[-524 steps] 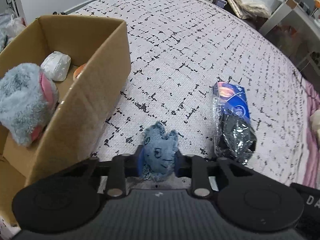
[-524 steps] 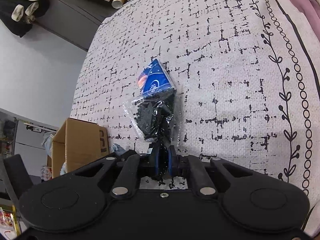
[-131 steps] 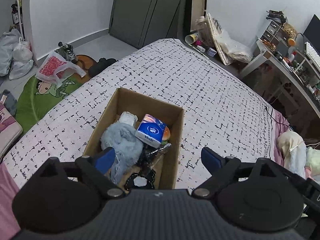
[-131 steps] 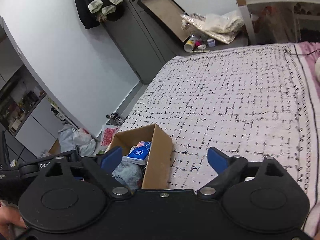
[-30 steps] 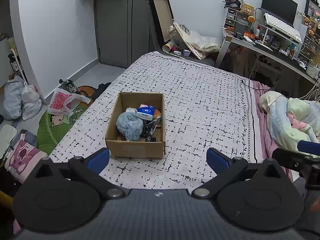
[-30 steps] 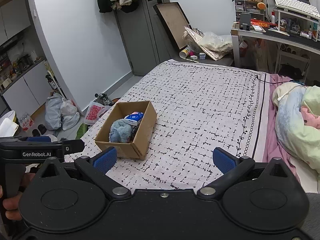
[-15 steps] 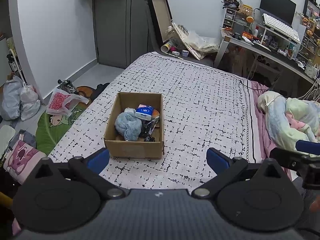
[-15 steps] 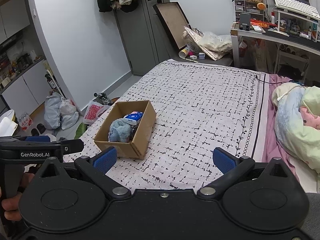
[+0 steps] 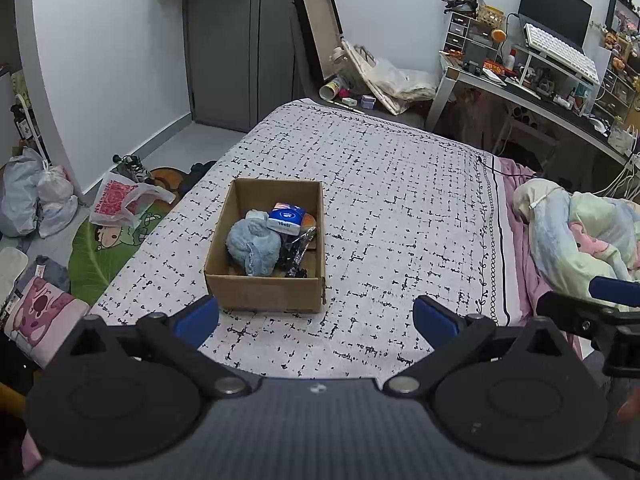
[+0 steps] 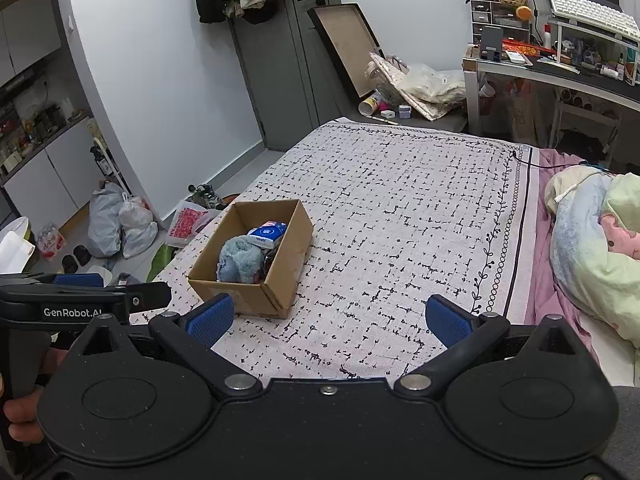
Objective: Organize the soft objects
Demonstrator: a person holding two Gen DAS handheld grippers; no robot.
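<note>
A brown cardboard box (image 9: 264, 292) sits on the bed's patterned white cover (image 9: 400, 208); it also shows in the right wrist view (image 10: 294, 240). Inside lie a fluffy blue plush (image 9: 253, 247), a blue tissue pack (image 9: 285, 216) and a clear bag of dark stuff (image 9: 295, 254). My left gripper (image 9: 316, 319) is open and empty, held high and well back from the box. My right gripper (image 10: 328, 318) is open and empty, likewise far from the box. The left gripper's body (image 10: 80, 300) shows at the left of the right wrist view.
A bundled pastel blanket (image 9: 580, 232) lies at the bed's right side. A cluttered desk (image 9: 560, 80) stands at the back right. Plastic bags (image 9: 36, 196), a green mat (image 9: 100, 248) and shoes lie on the floor left of the bed. A grey door (image 9: 240, 40) is behind.
Since 17.5 s ago, the plush piece and bagged pack left my grippers and lie in the box; both grippers opened and pulled far back. Over the last second, almost nothing moved.
</note>
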